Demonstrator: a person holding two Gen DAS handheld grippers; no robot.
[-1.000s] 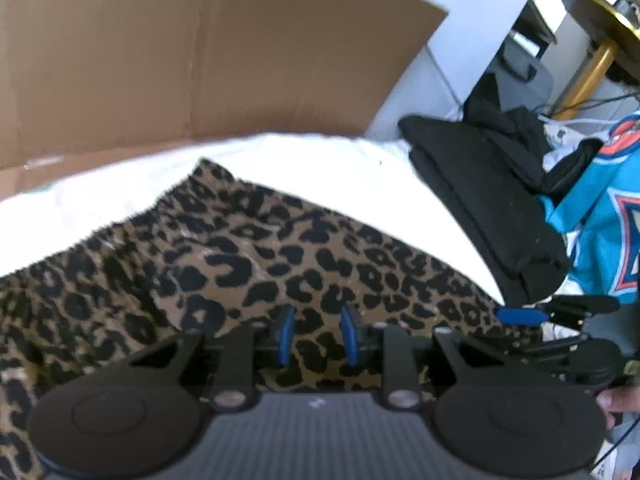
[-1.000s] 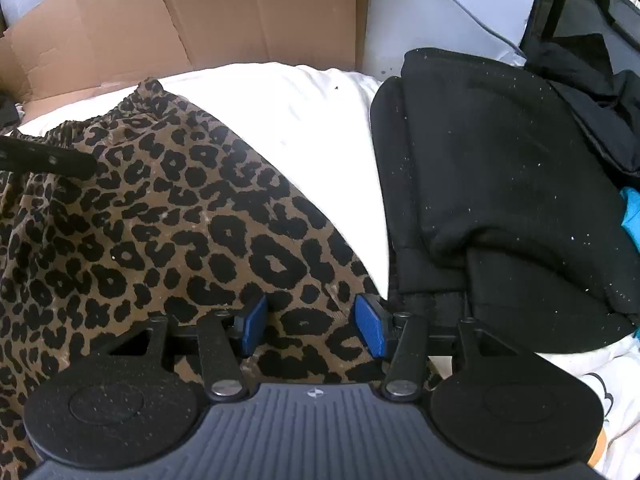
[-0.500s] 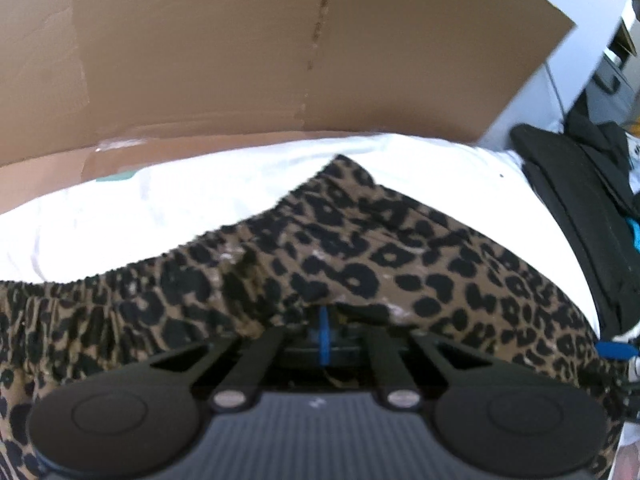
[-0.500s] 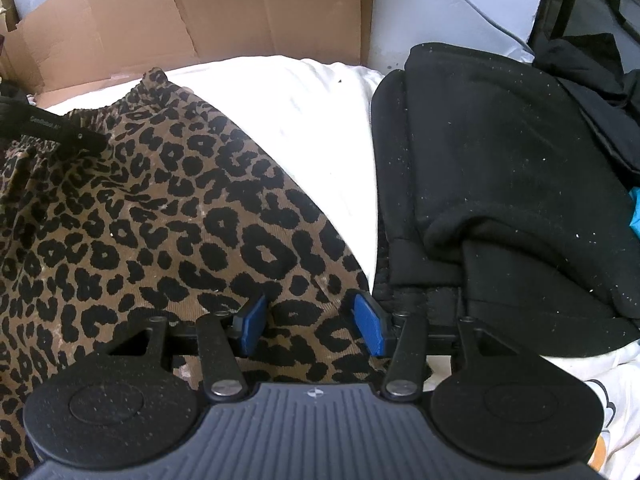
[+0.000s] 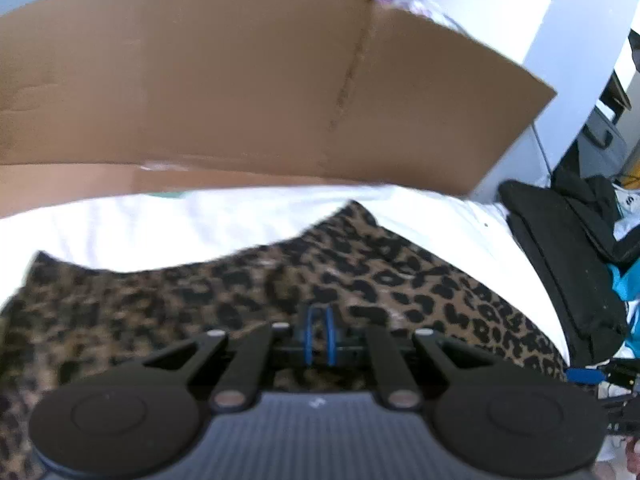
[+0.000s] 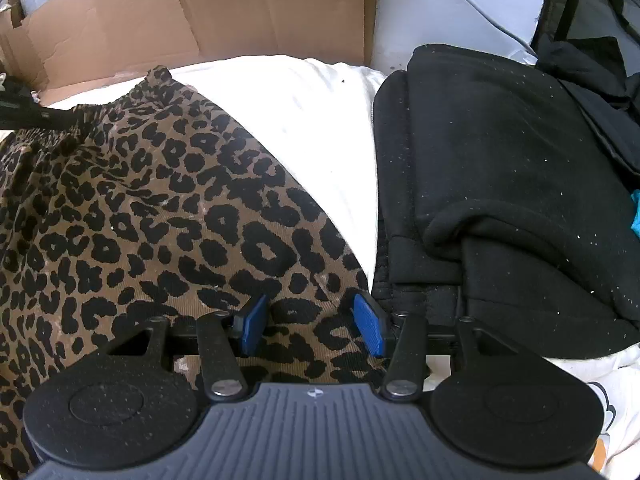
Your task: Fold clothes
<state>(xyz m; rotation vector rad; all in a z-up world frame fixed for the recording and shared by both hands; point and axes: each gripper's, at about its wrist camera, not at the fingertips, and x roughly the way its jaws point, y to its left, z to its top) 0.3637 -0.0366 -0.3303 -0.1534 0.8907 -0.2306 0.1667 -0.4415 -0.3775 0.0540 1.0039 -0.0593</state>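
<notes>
Seen from the left wrist, all a bit blurry. Left tongs (image 5: pixel 319 334) low over the leopard-print garment (image 5: pixel 400 280), blue pads very close, just starting to part, with what looks like a thin bit of the spotted cloth pinched between them. Hard to be sure through the blur. Behind the garment, a white sheet (image 5: pixel 200 220), then a big brown cardboard sheet (image 5: pixel 240 80) standing up like a wall. Far off at the right edge, a strip of bright teal cloth (image 5: pixel 624 284) and a glimpse of the other tongs' blue pad.

Seen from the right wrist, sharp and clear. Right tongs (image 6: pixel 310 324) wide open, blue pads well apart, one on each side of a patch of spotted cloth near the garment's right edge, not squeezing it. Here the garment spreads flat over the sheet, filling the left half, with its gathered stretchy band at the top left. Only here: the black arm of the left tongs reaching in from the left edge, right at that band, cloth bunched up around its tip. Also much plainer here – a folded black garment (image 6: pixel 500 160) lying just beside the spotted one, almost touching it near the right pad, with white sheet showing between them higher up.
</notes>
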